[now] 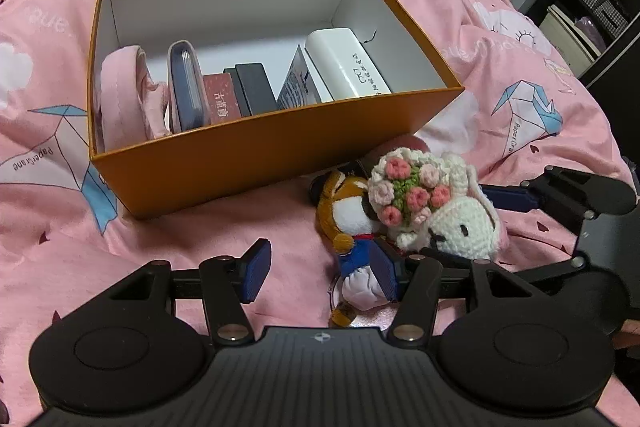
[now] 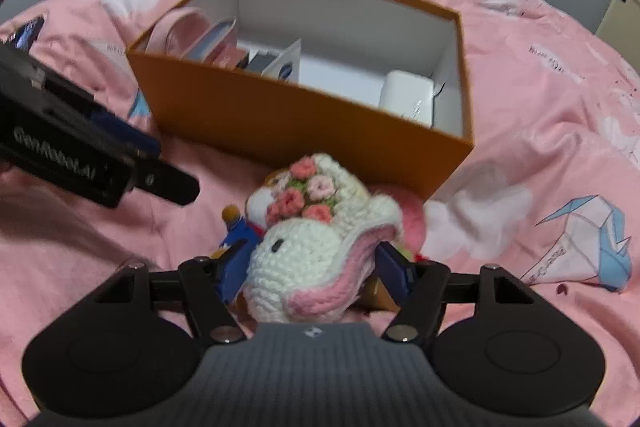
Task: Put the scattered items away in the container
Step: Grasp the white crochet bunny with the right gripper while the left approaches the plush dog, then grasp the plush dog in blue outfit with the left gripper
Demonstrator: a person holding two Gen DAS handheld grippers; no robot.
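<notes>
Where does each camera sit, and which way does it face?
Left wrist: on the left gripper, angled down at the orange box; its own fingers show, the right gripper at the edge.
Right wrist: on the right gripper, jaws astride the crochet bunny; left gripper at left.
Shared: box, bunny, pink bedspread.

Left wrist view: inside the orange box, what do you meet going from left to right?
Pink fabric item → dark blue case with a pink edge → red booklet → black box → tilted printed packet → white case.
</notes>
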